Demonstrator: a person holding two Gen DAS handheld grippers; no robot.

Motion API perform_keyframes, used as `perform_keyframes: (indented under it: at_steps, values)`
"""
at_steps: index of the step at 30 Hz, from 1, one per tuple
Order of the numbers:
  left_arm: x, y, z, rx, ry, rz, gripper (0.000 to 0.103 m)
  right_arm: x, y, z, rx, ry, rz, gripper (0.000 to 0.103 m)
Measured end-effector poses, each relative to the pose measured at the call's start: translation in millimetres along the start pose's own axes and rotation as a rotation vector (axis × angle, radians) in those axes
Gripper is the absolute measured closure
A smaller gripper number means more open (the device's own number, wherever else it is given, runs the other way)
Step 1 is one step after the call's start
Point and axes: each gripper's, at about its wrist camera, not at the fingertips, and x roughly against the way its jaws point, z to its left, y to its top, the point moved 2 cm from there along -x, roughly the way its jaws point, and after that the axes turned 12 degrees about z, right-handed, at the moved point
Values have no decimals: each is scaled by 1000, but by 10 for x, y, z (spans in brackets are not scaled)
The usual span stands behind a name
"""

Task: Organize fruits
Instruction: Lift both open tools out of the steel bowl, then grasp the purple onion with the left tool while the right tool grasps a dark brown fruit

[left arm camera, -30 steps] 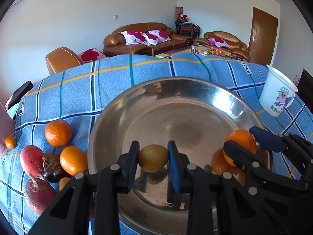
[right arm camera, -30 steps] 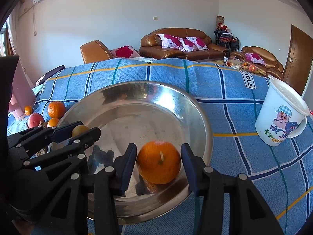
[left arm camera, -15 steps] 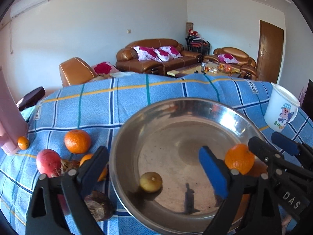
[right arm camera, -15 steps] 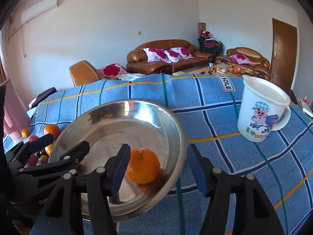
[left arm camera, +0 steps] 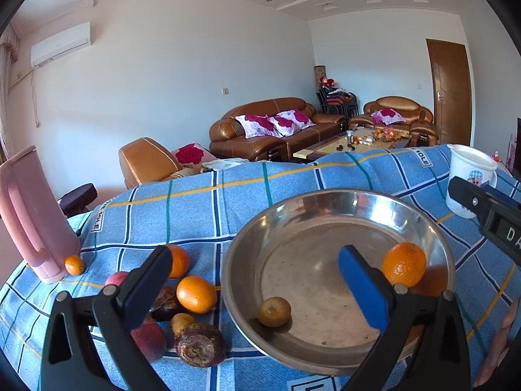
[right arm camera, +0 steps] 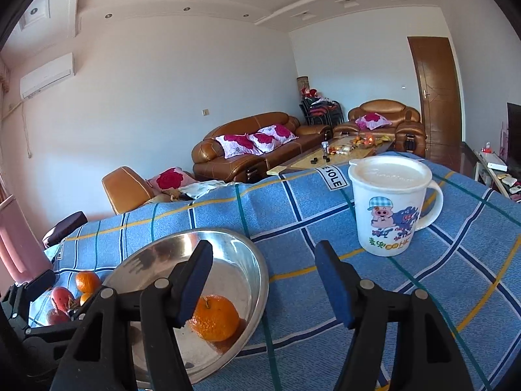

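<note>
Fruit sits in the round steel bowl [left arm camera: 338, 208] on our blue checked worktop [left arm camera: 195, 202]: a small yellow-green fruit [left arm camera: 274, 311] at its near left, a round orange mandarin [left arm camera: 403, 264] at its right. Our left claw [left arm camera: 257, 290] is spread wide, holding nothing. Our right claw [right arm camera: 263, 286], its jaws just opening, is released beside the bowl's right rim, the mandarin behind its left finger.

Bright daylight filled both sharp views; the steel bowl [left arm camera: 325, 208] glared, and fisheye bending darkened the corners.
</note>
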Motion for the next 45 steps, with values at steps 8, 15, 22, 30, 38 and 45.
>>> perform_keyframes:
  at_steps: [8, 15, 22, 30, 38, 45]
  values:
    - [92, -106, 160, 14, -9, 6, 0, 87, -64, 86, 9, -24, -7, 36]
    - [105, -195, 360, 43, -21, 39, 0, 188, -186, 181, -12, -13, 4, 36]
    - [138, -263, 504, 39, -8, 51, 0, 255, -294, 431, 19, 5, 17, 36]
    - [132, -340, 765, 47, 2, 80, 0, 258, -406, 721, 36, 43, 64, 36]
    - [59, -438, 1229, 69, 50, 128, 0, 225, -547, 1160, 100, 110, 120, 36]
    - [-114, -500, 1892, 138, 135, 180, 0, 178, -708, 1669, 201, 196, 200, 36]
